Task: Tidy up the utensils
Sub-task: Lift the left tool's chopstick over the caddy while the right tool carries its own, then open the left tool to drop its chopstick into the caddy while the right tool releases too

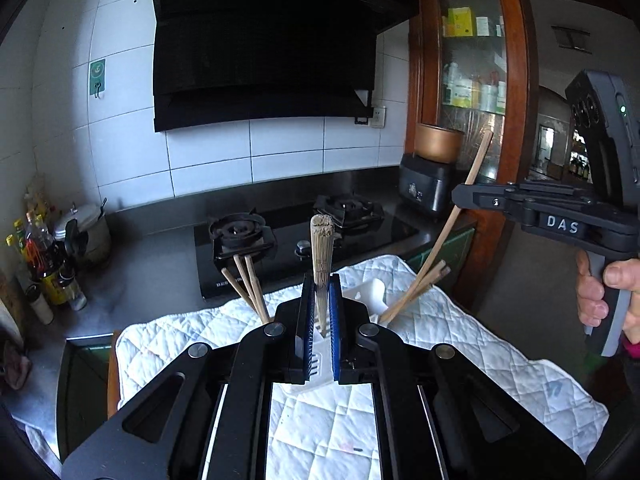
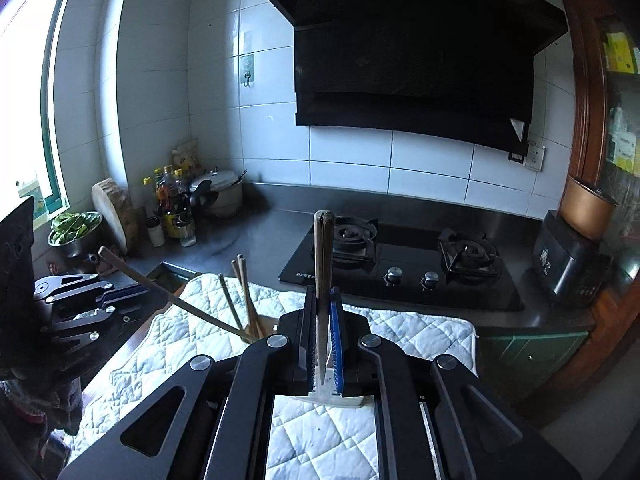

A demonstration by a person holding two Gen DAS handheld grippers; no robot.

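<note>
Both grippers hold one chopstick each above a white utensil holder (image 1: pixel 374 294) on the quilted white mat (image 1: pixel 460 332). My left gripper (image 1: pixel 321 296) is shut on a pale wooden chopstick (image 1: pixel 322 248) that points up. My right gripper (image 2: pixel 322 312) is shut on a dark wooden chopstick (image 2: pixel 322 256), also upright, over the holder (image 2: pixel 352 400). Several more chopsticks (image 1: pixel 250 284) lean in the holder's left side and others (image 1: pixel 420 288) in its right side. The right gripper also shows at the right of the left wrist view (image 1: pixel 464 196).
A black gas hob (image 2: pixel 404 268) lies behind the mat. Oil bottles (image 2: pixel 172 204) and a pot (image 2: pixel 220 192) stand in the left corner. A black rice cooker (image 2: pixel 568 268) stands at the right by a wooden cabinet (image 1: pixel 516 80). A range hood (image 1: pixel 260 48) hangs overhead.
</note>
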